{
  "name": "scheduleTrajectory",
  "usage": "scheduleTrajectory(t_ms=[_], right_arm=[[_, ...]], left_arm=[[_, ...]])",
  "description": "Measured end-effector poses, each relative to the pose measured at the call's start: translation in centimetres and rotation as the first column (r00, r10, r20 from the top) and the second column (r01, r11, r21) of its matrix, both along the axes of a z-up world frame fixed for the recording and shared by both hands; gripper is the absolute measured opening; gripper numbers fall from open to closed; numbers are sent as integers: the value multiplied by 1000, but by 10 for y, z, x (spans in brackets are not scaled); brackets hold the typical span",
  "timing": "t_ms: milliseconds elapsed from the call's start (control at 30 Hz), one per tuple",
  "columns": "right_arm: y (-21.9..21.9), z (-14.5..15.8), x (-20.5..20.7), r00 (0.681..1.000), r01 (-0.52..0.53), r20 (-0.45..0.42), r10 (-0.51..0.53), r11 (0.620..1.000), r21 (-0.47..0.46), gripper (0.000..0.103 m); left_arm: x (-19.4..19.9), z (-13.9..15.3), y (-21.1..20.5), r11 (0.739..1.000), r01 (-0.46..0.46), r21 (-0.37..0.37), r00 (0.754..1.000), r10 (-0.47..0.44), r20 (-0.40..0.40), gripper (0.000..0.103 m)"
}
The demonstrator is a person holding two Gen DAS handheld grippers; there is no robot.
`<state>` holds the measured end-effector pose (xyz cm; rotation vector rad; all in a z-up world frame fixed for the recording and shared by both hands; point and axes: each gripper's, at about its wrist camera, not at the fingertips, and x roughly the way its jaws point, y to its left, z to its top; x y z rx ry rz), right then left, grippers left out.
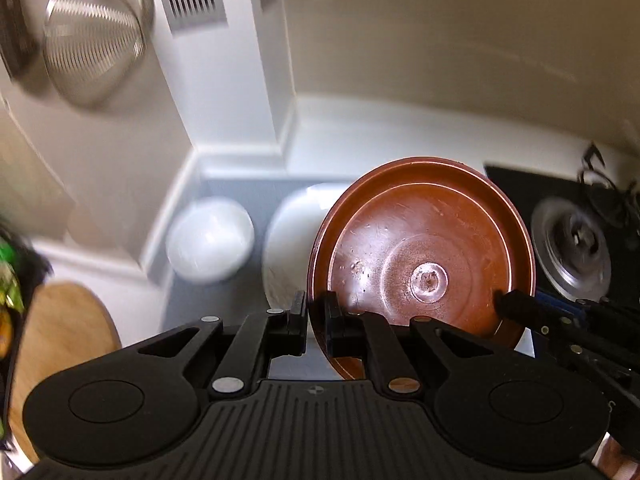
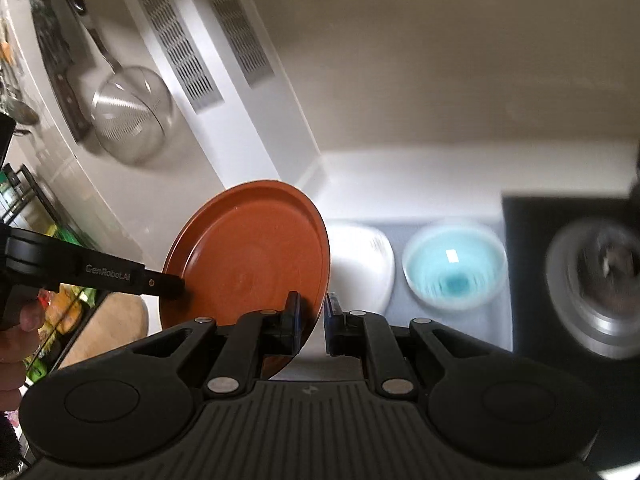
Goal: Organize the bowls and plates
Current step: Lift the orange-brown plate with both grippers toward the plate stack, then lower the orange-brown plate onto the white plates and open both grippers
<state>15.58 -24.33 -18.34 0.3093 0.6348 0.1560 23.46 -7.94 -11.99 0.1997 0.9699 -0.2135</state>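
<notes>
A brown plate [image 1: 424, 256] is held on edge above the grey counter mat [image 1: 240, 196]. My left gripper [image 1: 317, 312] is shut on its near rim. In the right wrist view the same plate [image 2: 248, 256] stands between my right gripper's [image 2: 313, 316] jaws; a narrow gap shows beside the right pad, so the grip is unclear. The left gripper's fingers [image 2: 160, 282] reach the plate from the left. A white bowl [image 1: 210, 248] and a white plate [image 1: 288, 240] lie on the mat. A light blue bowl [image 2: 454, 266] sits right of the white plate [image 2: 360, 264].
A stove burner [image 1: 572, 248] on a black hob lies at the right, also seen in the right wrist view [image 2: 600, 280]. A metal strainer [image 2: 132, 116] and knives [image 2: 60, 64] hang on the left wall. A round wooden board [image 1: 60, 336] is at lower left.
</notes>
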Motion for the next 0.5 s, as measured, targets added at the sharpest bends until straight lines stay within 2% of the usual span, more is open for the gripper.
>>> scheduleTrajectory(t_ms=[133, 267, 400, 500], right_arm=[[8, 20, 28, 1000, 10, 2, -10, 999, -34, 15], [21, 31, 51, 999, 25, -25, -27, 997, -73, 15], [39, 39, 71, 997, 44, -65, -52, 992, -120, 15], [53, 39, 87, 994, 41, -93, -60, 981, -188, 15]], left_arm=[[23, 13, 8, 999, 5, -33, 1000, -4, 19, 9], [46, 13, 20, 997, 24, -72, 1000, -23, 17, 9], [74, 7, 36, 992, 32, -123, 999, -37, -37, 9], [93, -1, 44, 987, 62, -149, 996, -71, -60, 9]])
